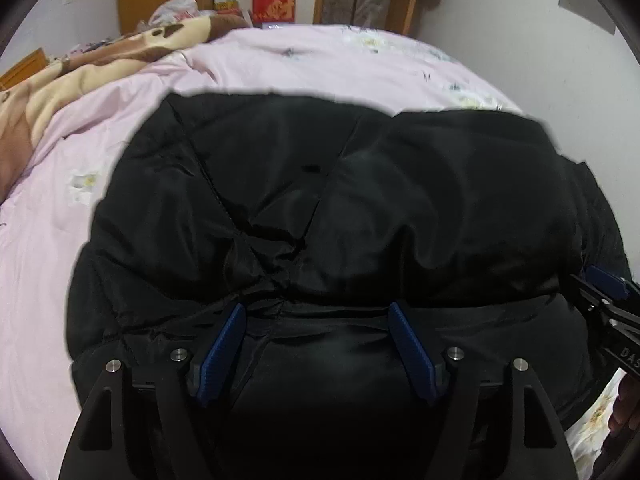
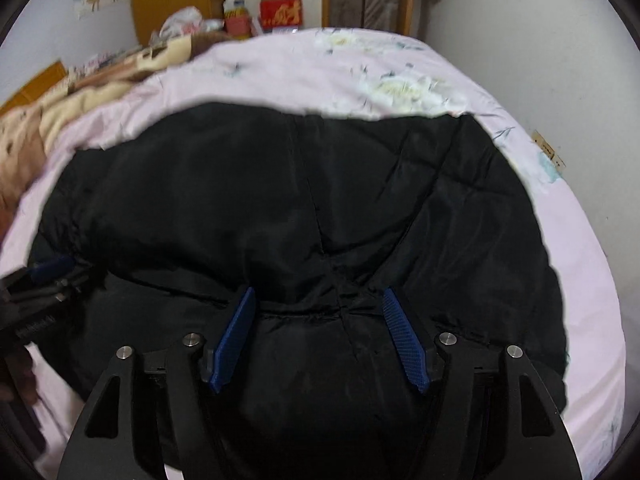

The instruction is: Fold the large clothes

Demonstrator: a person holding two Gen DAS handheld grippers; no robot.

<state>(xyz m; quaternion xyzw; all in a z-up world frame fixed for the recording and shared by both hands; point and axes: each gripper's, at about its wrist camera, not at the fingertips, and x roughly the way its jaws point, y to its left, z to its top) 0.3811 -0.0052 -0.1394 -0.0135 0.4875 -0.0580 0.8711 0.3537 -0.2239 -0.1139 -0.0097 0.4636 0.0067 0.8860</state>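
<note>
**Black jacket folded on bed, both grippers spread above its near edge**

Black padded jacket [image 1: 320,208] lies in a bulky folded heap on the pink floral bedsheet [image 1: 280,64], near side toward the cameras. Left gripper [image 1: 316,316] has its blue pads spread wide over the folded near seam, no cloth pinched. Right gripper [image 2: 316,300] is the same: jaws apart, fabric under them, not clamped.

Risks, as I judge them:
- Puffy filling may spring back and lift the top layer open; nothing holds it down now.
- The shell looks slick, so a shallow pinch could slide off or take only one layer.
- The two tools sit near each other at the jacket's middle; a careless inward sweep could knock them together.

Edges and room: open sheet beyond the jacket's far edge and to the right. Brown-and-cream blanket [image 1: 52,92] crowds the far left. The bed's right border runs near the wall.
</note>
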